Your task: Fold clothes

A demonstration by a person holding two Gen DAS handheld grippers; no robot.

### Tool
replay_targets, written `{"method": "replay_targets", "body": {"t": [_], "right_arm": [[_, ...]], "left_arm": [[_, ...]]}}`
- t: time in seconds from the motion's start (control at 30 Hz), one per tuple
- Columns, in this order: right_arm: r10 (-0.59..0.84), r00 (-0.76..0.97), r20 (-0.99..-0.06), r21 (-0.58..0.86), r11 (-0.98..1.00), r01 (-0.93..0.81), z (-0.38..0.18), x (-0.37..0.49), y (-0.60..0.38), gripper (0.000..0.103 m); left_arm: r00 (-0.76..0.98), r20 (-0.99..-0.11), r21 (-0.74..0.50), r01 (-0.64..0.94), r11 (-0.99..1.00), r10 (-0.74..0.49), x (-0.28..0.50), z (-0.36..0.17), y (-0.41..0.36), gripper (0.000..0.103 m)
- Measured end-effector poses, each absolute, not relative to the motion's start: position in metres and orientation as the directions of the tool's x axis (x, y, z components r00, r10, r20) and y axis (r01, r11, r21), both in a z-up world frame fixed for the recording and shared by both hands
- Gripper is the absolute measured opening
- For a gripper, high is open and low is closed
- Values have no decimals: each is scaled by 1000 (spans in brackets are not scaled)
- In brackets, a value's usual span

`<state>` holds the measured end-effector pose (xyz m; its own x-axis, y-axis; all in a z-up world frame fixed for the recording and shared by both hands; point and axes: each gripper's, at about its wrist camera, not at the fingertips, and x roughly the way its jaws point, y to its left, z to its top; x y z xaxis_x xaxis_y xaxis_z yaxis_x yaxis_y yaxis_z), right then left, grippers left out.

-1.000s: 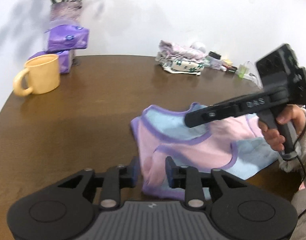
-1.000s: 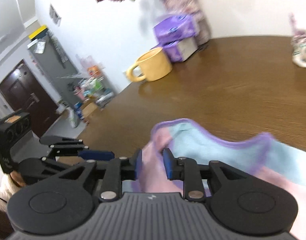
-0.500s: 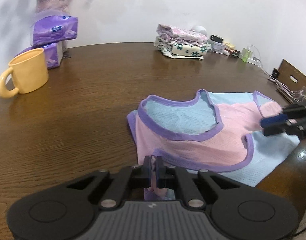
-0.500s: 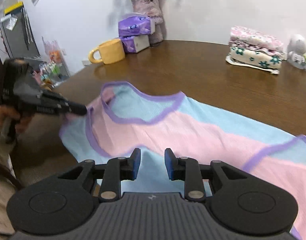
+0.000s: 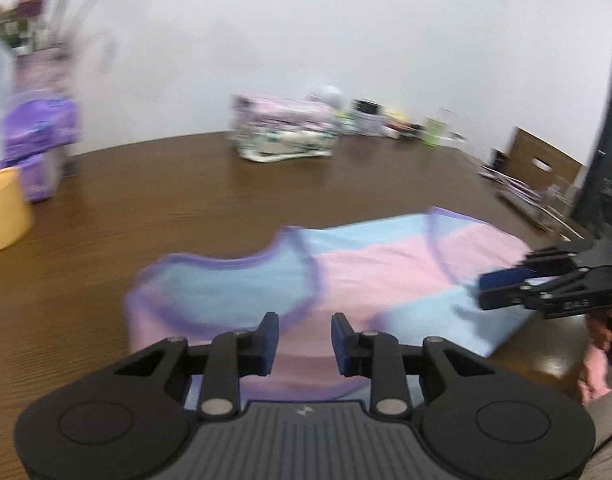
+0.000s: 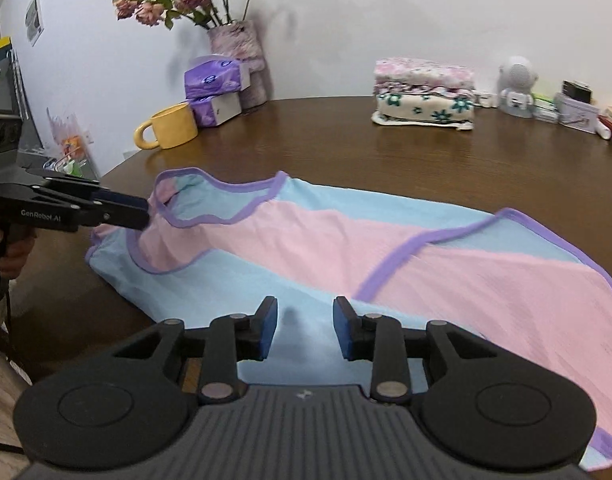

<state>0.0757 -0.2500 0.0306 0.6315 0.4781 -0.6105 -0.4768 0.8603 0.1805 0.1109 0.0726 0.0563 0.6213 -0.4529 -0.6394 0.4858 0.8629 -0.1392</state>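
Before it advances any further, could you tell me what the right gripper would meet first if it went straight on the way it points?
Most likely the pink and blue garment: the right gripper is open just above its blue near edge, fingers aimed across it. Height above the cloth is unclear.

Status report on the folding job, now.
Left gripper open, over garment. Right gripper open, holding nothing. Pink-and-blue sleeveless top with purple trim spread on brown wooden table, unfolded. Nothing obstructing.

two low facing views, sharing garment (image 5: 345,276)
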Motion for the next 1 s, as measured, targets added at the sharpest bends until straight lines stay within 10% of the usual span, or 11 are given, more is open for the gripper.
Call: {"method": "replay_targets", "body": {"t": [0.77,1.0], "right_arm": [[510,622,-594,204,843,-497,12,77,-323,30],[493,659,-568,142,847,-512,46,102,-332,49]], "left_arm": [[554,-693,-125,536,835,-460,118,41,-18,20],[578,-668,-106,550,829,-469,129,71,-12,53]]}}
